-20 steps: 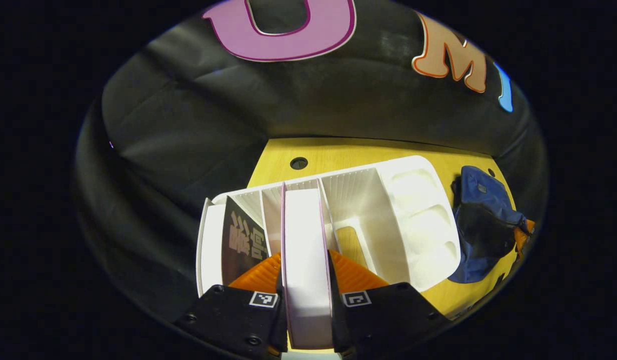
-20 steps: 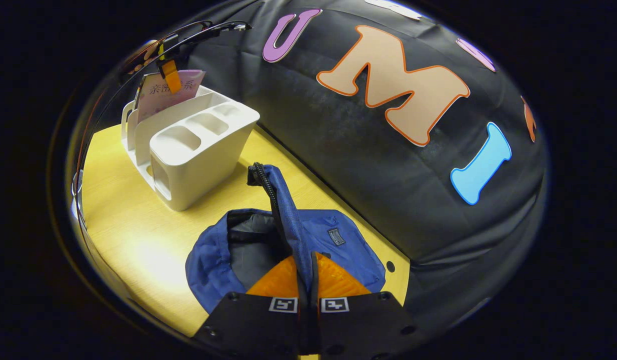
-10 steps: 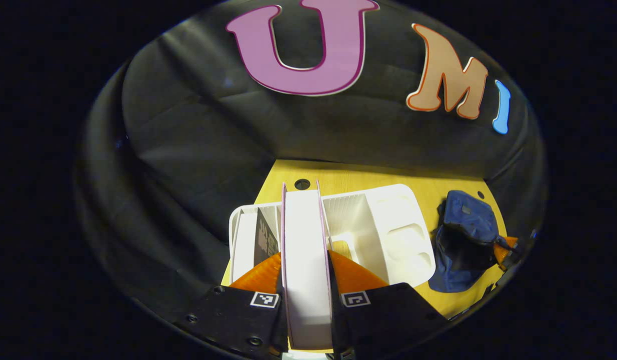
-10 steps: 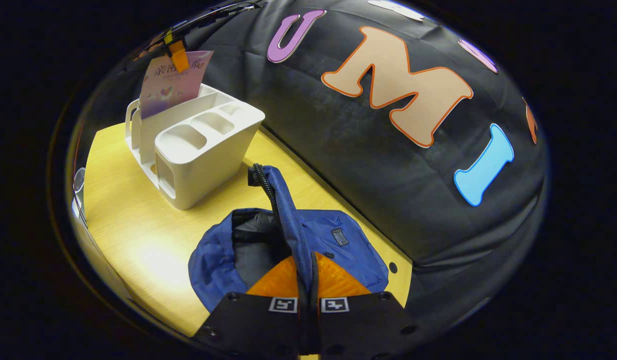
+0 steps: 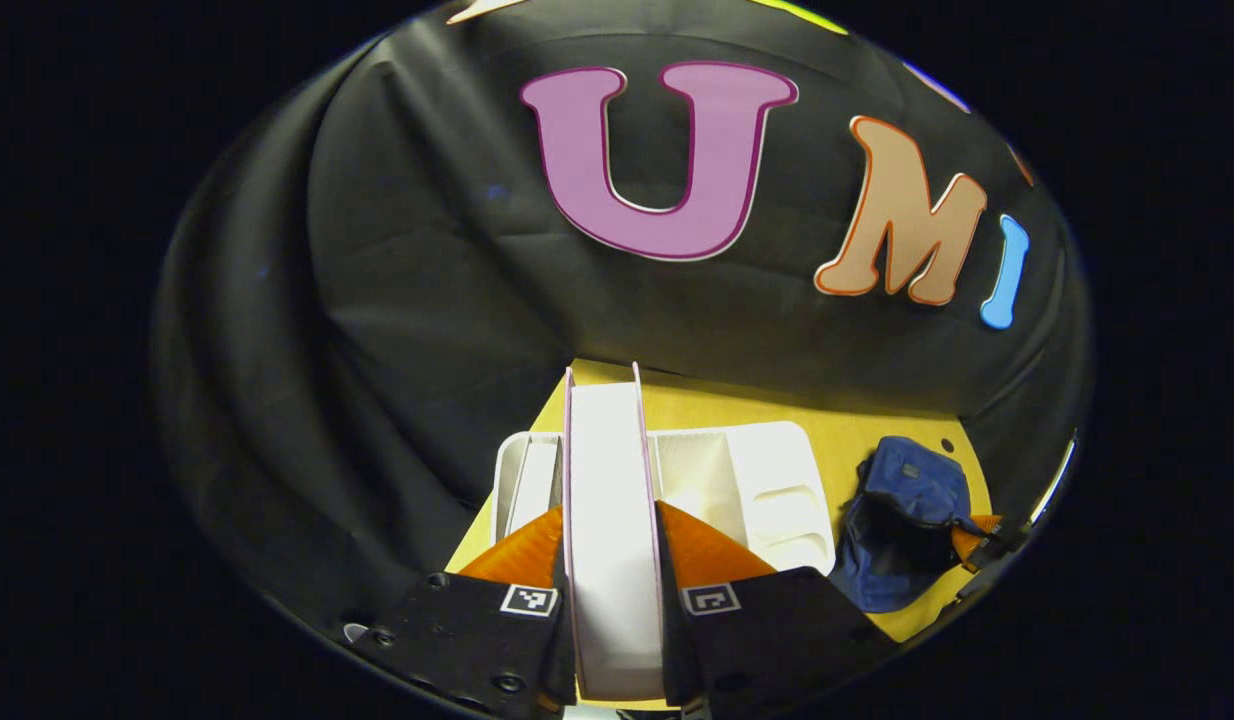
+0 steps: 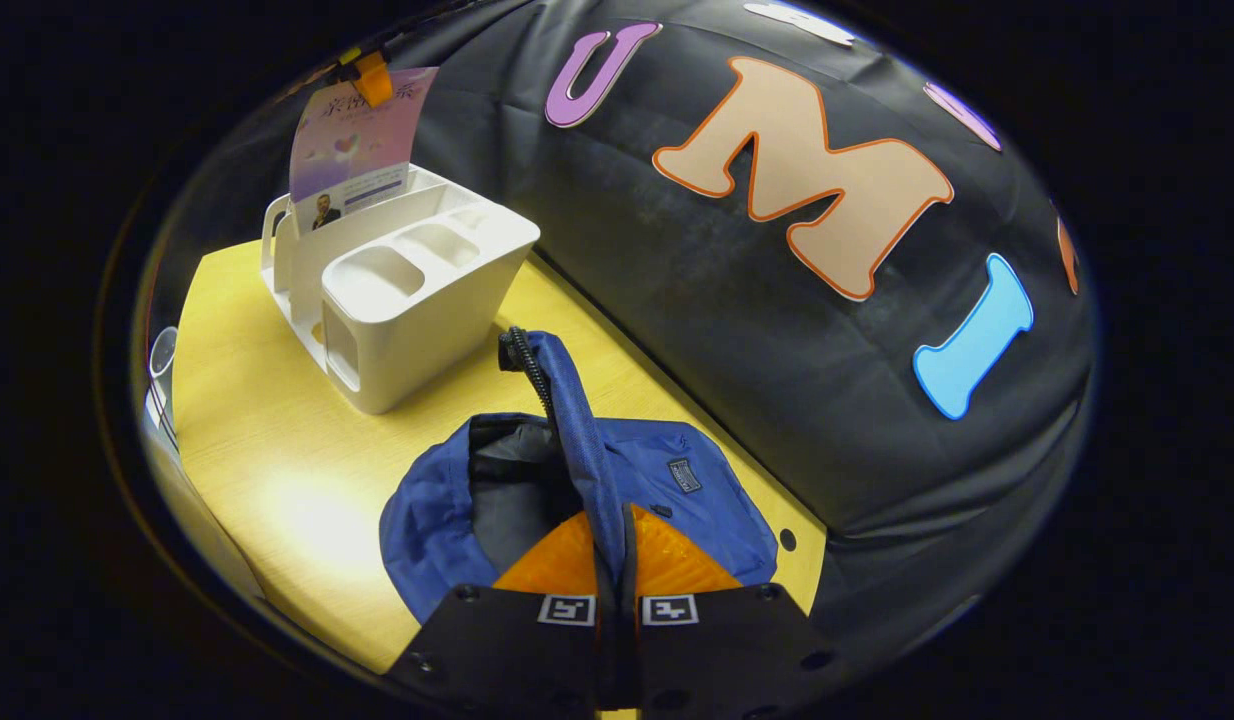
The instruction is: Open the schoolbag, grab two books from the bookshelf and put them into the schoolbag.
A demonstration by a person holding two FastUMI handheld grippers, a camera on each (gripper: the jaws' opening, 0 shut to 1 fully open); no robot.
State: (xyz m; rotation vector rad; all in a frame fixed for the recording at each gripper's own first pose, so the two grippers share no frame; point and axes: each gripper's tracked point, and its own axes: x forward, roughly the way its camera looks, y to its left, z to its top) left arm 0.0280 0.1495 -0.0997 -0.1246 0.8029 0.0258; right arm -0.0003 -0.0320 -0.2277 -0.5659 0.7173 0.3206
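Rising since a second ago, the book (image 5: 611,520) is coming up out of the bookshelf (image 5: 777,490), which is shrinking beneath it in the left gripper view, while in the right gripper view more of the pink cover (image 6: 355,140) is showing above the white rim. Its lower edge is still sitting behind that rim, so whether it is fully clear of its slot cannot be told. The left gripper (image 5: 611,590) is clamping the book with one finger pressing on each cover, page edges facing the camera. The right gripper (image 6: 613,570) is clenching a fold of the schoolbag (image 6: 697,490) by its zip edge and holding it up, so the dark mouth is gaping toward the shelf. Judging from this, the step in hand is carrying the first book across to the bag: it is probably wise to keep lifting straight until the lower edge is clearing the dividers, since dragging sideways too soon could tip the light shelf, then swing over and lower the book spine-down into the opening while the right gripper is keeping the fold taut and high. The bookshelf is standing toward the far left part of the tabletop (image 6: 267,470), with the schoolbag lying near the right edge, close to the booth's black cloth wall (image 6: 677,300), which is wrapping around the back and the side. The tabletop is yellow wood grain, catching a bright glare near its front edge.
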